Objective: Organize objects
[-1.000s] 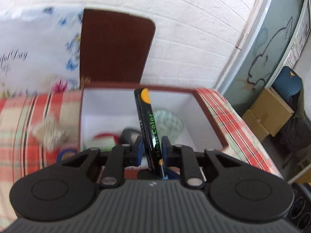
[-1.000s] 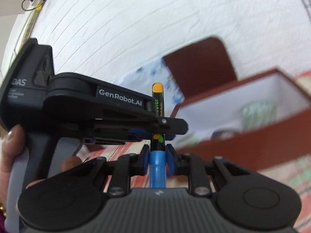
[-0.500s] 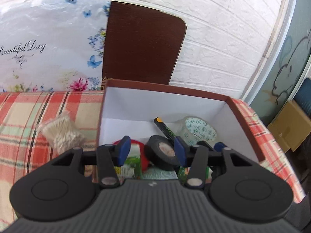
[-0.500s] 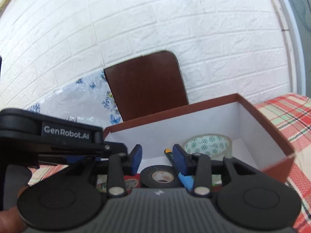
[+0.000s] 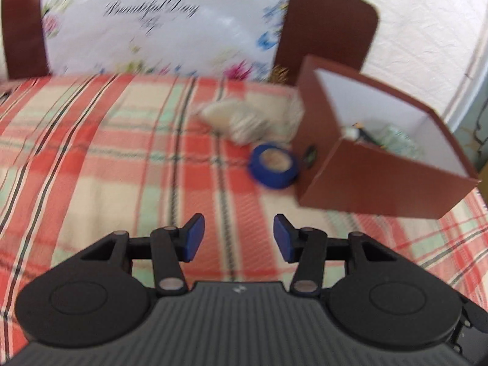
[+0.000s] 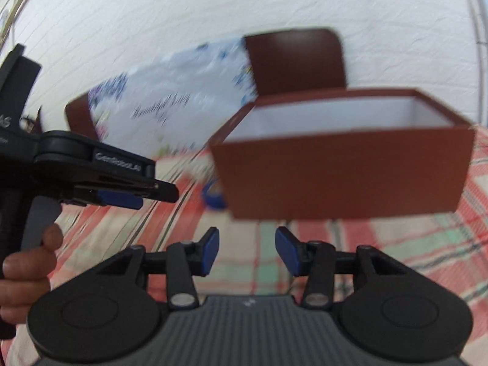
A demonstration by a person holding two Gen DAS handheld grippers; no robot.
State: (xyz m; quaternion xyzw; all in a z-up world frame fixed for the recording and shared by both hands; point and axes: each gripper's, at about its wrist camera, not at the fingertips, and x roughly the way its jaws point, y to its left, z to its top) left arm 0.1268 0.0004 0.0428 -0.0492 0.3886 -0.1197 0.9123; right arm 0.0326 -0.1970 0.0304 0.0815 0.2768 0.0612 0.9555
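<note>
Some things already lie inside the brown box (image 5: 366,180). The blue tape roll (image 5: 273,164) and a pale bundle (image 5: 244,120) wait just beside it. The left gripper (image 5: 238,238) is spread and empty; the right gripper (image 6: 247,251) is opening, empty too.

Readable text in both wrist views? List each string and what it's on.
"Beautiful Day": script on the floral sheet behind the table, left wrist view; the smaller line under it is too blurred to read.
"GenRobot.AI": on the left tongs, right wrist view; smeared, barely legible.
Letters at the far left edge of that device: cut off, unreadable.
Small dark mark on the brown box: too blurred to read.
</note>
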